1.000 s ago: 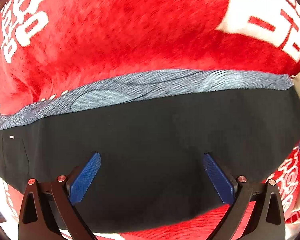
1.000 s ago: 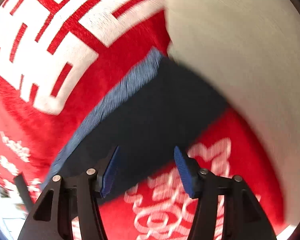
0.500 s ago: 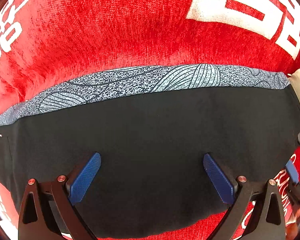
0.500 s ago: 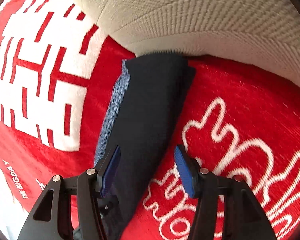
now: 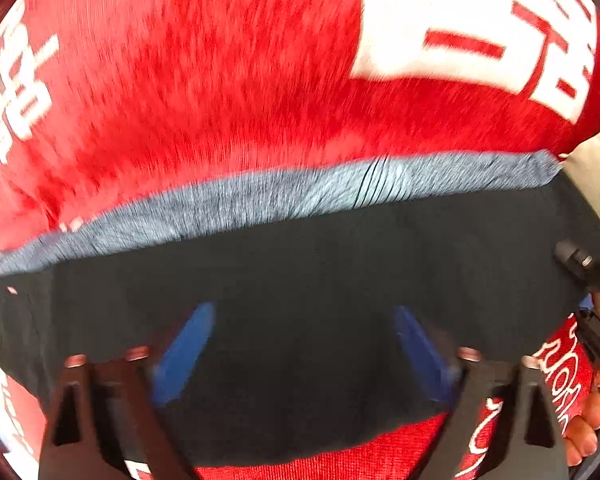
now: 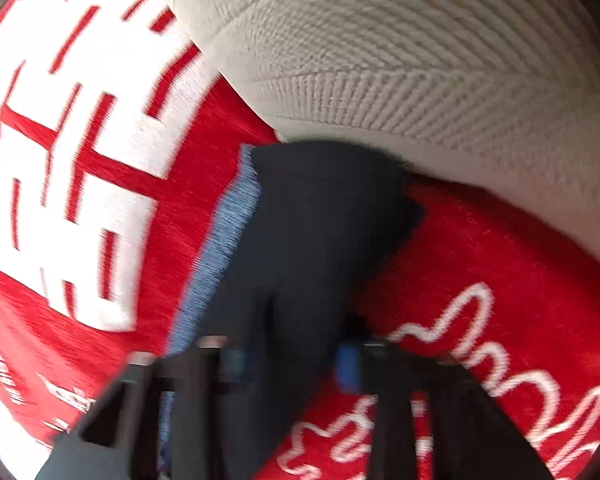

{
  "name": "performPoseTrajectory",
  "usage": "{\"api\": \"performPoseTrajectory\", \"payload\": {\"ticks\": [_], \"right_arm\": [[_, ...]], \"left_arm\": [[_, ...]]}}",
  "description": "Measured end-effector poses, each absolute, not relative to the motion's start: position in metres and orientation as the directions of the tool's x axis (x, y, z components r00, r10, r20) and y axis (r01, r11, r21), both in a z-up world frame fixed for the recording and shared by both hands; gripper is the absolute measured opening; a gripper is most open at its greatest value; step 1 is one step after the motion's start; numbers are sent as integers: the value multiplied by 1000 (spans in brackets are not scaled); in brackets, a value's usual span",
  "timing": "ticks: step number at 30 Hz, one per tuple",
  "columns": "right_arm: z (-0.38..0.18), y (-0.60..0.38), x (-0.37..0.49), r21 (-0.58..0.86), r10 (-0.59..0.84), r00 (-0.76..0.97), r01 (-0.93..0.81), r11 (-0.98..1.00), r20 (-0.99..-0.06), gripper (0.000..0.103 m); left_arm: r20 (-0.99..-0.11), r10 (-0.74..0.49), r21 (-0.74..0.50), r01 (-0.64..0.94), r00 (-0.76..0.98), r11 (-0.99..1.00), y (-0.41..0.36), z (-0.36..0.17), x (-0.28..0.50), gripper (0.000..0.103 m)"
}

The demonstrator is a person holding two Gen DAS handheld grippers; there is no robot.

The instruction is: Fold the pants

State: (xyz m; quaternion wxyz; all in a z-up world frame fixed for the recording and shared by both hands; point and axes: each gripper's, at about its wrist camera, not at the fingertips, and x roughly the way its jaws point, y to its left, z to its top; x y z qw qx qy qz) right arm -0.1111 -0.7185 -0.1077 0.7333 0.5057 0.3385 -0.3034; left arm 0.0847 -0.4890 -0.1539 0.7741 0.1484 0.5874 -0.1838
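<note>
The folded black pants [image 5: 300,280] lie as a long band across the red blanket [image 5: 220,80], the right gripper [image 6: 296,360] closing its jaws onto one end while the left gripper [image 5: 300,344], closing but wide, hovers mid-band, gripping nothing.

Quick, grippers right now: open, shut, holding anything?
Left gripper: jaws wide over the black pants, closing, gripping nothing yet.
Right gripper: closing on the pants' end; blur hides whether its pads press the cloth.
</note>
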Motion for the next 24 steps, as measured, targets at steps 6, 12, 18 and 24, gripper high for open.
{"api": "performPoseTrajectory", "payload": {"ticks": [6, 12, 18, 24], "right_arm": [[-77, -708, -95, 441, -135, 566, 751, 493, -813, 15], [-50, -692, -79, 360, -148, 564, 684, 634, -812, 13], [-19, -655, -55, 252, -177, 576, 586, 770, -798, 12], [10, -600, -40, 105, -180, 590, 414, 904, -787, 12]], "left_arm": [[-954, -182, -54, 461, 238, 886, -500, -149, 75, 82], [-924, -217, -38, 488, 315, 872, -507, -177, 52, 84], [-911, -244, -48, 503, 333, 863, -500, -177, 49, 85], [-897, -287, -81, 516, 335, 853, -485, -176, 42, 84]]}}
